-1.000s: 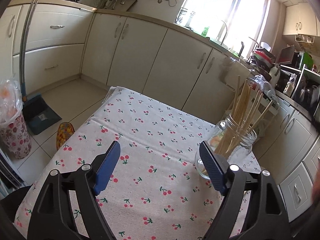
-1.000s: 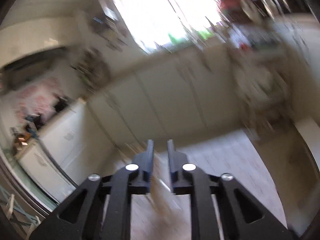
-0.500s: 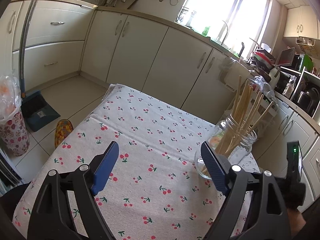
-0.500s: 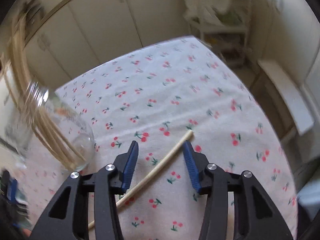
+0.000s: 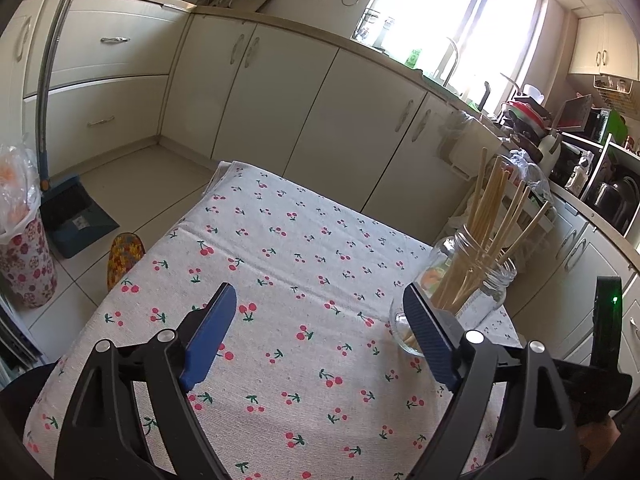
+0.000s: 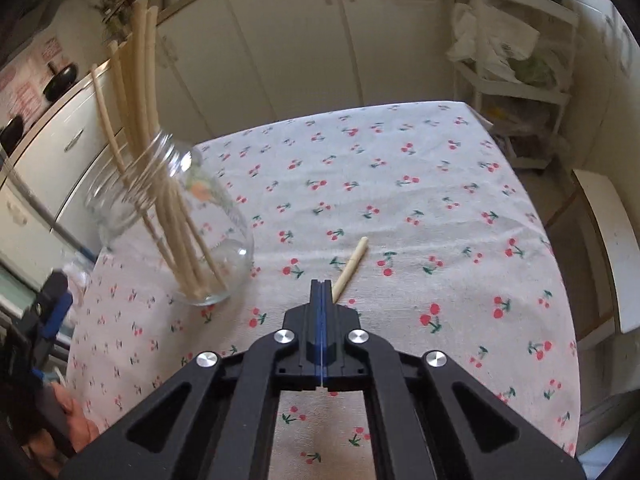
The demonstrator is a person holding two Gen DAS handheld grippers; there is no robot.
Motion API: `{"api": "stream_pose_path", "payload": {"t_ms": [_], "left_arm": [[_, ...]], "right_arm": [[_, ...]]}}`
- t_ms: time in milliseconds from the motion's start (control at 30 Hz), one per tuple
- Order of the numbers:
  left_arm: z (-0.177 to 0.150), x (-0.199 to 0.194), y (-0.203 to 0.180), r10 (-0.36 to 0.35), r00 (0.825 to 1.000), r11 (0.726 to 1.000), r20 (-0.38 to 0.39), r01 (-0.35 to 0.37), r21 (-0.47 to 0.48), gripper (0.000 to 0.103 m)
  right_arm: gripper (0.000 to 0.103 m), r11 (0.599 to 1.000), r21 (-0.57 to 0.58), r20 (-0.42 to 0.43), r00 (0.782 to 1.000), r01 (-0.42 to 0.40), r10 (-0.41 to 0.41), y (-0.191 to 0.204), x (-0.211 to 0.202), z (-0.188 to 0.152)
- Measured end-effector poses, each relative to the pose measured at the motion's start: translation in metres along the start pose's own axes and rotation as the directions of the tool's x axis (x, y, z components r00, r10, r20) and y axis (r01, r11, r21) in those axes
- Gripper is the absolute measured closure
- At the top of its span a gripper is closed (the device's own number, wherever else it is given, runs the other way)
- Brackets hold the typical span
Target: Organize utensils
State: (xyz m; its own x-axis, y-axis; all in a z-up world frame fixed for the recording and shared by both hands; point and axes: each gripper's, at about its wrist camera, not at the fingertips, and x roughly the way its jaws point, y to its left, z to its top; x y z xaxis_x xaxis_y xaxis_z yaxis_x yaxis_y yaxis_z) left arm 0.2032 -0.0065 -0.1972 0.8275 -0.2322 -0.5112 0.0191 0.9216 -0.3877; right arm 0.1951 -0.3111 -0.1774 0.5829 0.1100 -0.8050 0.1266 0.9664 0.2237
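Right gripper clamps pale round chopstick; clear glass jar beside.

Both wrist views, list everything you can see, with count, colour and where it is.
Tablecloth: one, white with red cherries, covering the table.
Jar: one, clear glass, standing on the cloth at the table's edge.
Chopsticks in jar: a bundle, pale wood, upright and leaning; exact count unclear.
Loose chopstick: one, pale wood, on the cloth beside the jar, its near end hidden behind the right tongs.
Cabinets: a row, cream, behind the table.
Dustpan: one, dark blue, on the floor.
Left tongs: blue pads, wide open above the cloth.
Right tongs: pads pressed together at the loose chopstick's near end.
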Motion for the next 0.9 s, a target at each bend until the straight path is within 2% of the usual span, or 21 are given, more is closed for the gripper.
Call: {"api": "stream_pose_path", "payload": {"t_ms": [100,267,300,433,500,533,567,600,633,667,700,733,833,867,900], "left_arm": [[0.0,0.001,0.0,0.0,1.0,1.0,-0.002,0.0,0.002,0.021],[-0.001,0.002,0.001,-0.003,1.0,1.0,-0.007,0.003,-0.004,0.021],[-0.001,0.002,0.001,-0.004,1.0,1.0,-0.008,0.004,-0.006,0.02],[-0.001,0.003,0.0,-0.008,1.0,1.0,-0.012,0.008,-0.007,0.02],[-0.001,0.003,0.001,-0.009,1.0,1.0,-0.011,0.009,-0.01,0.02],[-0.001,0.003,0.001,-0.011,1.0,1.0,-0.011,0.011,-0.011,0.02],[-0.001,0.003,0.001,-0.011,1.0,1.0,-0.012,0.011,-0.011,0.02],[-0.002,0.003,0.001,-0.011,1.0,1.0,-0.012,0.011,-0.011,0.02],[-0.002,0.003,0.001,-0.012,1.0,1.0,-0.012,0.012,-0.011,0.02],[-0.002,0.003,0.0,-0.013,1.0,1.0,-0.012,0.013,-0.01,0.02],[-0.002,0.002,0.001,-0.013,1.0,1.0,-0.012,0.013,-0.01,0.02],[-0.002,0.003,0.001,-0.013,1.0,1.0,-0.013,0.013,-0.01,0.02],[-0.002,0.002,0.002,-0.013,1.0,1.0,-0.014,0.013,-0.014,0.02],[-0.002,0.002,0.002,-0.013,1.0,1.0,-0.013,0.013,-0.016,0.02],[-0.002,0.003,0.001,-0.013,1.0,1.0,-0.016,0.013,-0.016,0.02]], "right_arm": [[0.102,0.998,0.045,-0.034,0.999,0.042,-0.041,0.0,0.009,0.009],[0.102,0.991,0.006,-0.07,0.988,0.135,-0.135,0.013,0.031,0.016],[0.102,0.991,0.011,-0.059,0.99,0.131,-0.13,0.014,0.033,0.015],[0.102,0.975,-0.057,-0.026,0.976,0.214,-0.215,0.026,0.035,0.011],[0.101,0.975,-0.06,-0.026,0.976,0.215,-0.217,0.024,0.035,0.012],[0.097,0.981,-0.045,-0.033,0.981,0.191,-0.193,0.022,0.034,0.012],[0.084,0.985,-0.03,-0.042,0.984,0.171,-0.172,0.018,0.032,0.013],[0.056,0.983,-0.033,-0.03,0.983,0.183,-0.184,0.02,0.028,0.011],[0.051,0.977,-0.047,-0.003,0.978,0.207,-0.207,0.022,0.024,0.01],[0.051,0.978,-0.056,-0.007,0.979,0.201,-0.202,0.023,0.024,0.01],[0.055,0.98,-0.056,-0.012,0.981,0.192,-0.193,0.023,0.025,0.009],[0.064,0.979,-0.058,-0.012,0.981,0.194,-0.195,0.024,0.026,0.009],[0.081,0.97,-0.08,-0.032,0.972,0.229,-0.232,0.024,0.037,0.006],[0.082,0.964,-0.11,-0.006,0.969,0.243,-0.245,0.027,0.037,0.003],[0.089,0.954,-0.156,0.017,0.967,0.255,-0.255,0.032,0.038,0.0]]}}
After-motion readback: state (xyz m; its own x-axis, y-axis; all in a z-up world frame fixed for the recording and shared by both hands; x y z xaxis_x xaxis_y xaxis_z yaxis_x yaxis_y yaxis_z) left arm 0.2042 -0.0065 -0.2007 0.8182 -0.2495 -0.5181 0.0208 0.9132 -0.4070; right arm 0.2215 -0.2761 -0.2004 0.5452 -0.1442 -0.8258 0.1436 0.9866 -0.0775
